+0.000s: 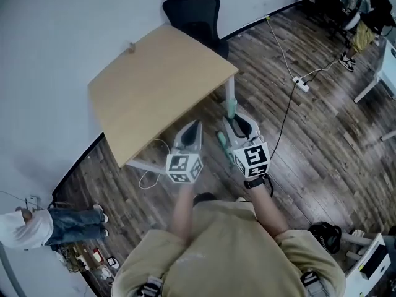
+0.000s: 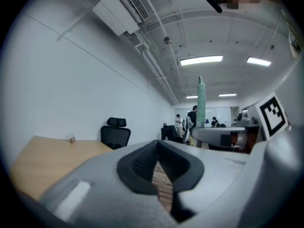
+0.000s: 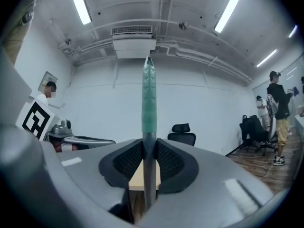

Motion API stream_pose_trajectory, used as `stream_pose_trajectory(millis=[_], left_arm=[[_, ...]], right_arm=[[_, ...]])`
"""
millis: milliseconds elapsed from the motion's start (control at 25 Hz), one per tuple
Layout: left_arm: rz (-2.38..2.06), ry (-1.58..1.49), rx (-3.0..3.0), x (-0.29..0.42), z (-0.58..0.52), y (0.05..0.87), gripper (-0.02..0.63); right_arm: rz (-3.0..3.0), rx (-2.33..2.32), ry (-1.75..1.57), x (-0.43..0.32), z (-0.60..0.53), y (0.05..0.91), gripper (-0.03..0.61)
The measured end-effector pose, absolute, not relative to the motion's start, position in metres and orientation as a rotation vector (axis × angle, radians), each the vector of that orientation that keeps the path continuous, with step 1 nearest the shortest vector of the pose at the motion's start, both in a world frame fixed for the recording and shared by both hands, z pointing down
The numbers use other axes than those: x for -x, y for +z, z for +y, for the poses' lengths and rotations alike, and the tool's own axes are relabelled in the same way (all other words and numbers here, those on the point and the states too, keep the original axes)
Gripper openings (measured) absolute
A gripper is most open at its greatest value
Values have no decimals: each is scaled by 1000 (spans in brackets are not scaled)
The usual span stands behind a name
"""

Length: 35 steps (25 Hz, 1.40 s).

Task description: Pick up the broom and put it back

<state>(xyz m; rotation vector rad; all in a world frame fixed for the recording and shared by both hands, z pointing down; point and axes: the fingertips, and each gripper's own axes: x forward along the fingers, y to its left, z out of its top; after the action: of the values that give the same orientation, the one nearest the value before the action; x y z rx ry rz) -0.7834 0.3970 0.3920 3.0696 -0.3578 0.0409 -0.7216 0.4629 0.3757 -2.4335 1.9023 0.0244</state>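
The broom shows as a grey shaft with a green grip (image 3: pixel 148 103), standing upright. My right gripper (image 3: pixel 149 151) is shut on the grey shaft just below the green grip. In the head view the green grip (image 1: pixel 231 108) rises ahead of the right gripper (image 1: pixel 238 124), near the table's corner. My left gripper (image 1: pixel 192 130) is held level beside it on the left, shut with nothing between its pads (image 2: pixel 142 163). From the left gripper view the green grip (image 2: pixel 201 103) stands to the right, above the right gripper's body. The broom's head is hidden.
A wooden table (image 1: pixel 154 85) stands against the white wall, just ahead of both grippers. A black office chair (image 1: pixel 195 11) sits behind it. A cable and power strip (image 1: pixel 301 84) lie on the wood floor at right. People stand at the back right and lower left (image 1: pixel 37 228).
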Motion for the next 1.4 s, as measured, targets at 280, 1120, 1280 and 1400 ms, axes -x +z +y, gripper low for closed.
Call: stream_pose_trajectory(millis=[280, 1120, 1280, 1400], left_arm=[[-59, -1, -3089, 694, 417, 372, 0], [632, 158, -2859, 491, 394, 424, 0], [687, 198, -2831, 442, 414, 445, 0], [704, 203, -2859, 395, 432, 453, 0]], right_arm=[[1645, 2620, 10, 638, 503, 377, 94], [882, 2976, -142, 477, 537, 402, 91], [863, 2968, -156, 437, 547, 420, 91], [857, 2947, -154, 387, 559, 433, 91]])
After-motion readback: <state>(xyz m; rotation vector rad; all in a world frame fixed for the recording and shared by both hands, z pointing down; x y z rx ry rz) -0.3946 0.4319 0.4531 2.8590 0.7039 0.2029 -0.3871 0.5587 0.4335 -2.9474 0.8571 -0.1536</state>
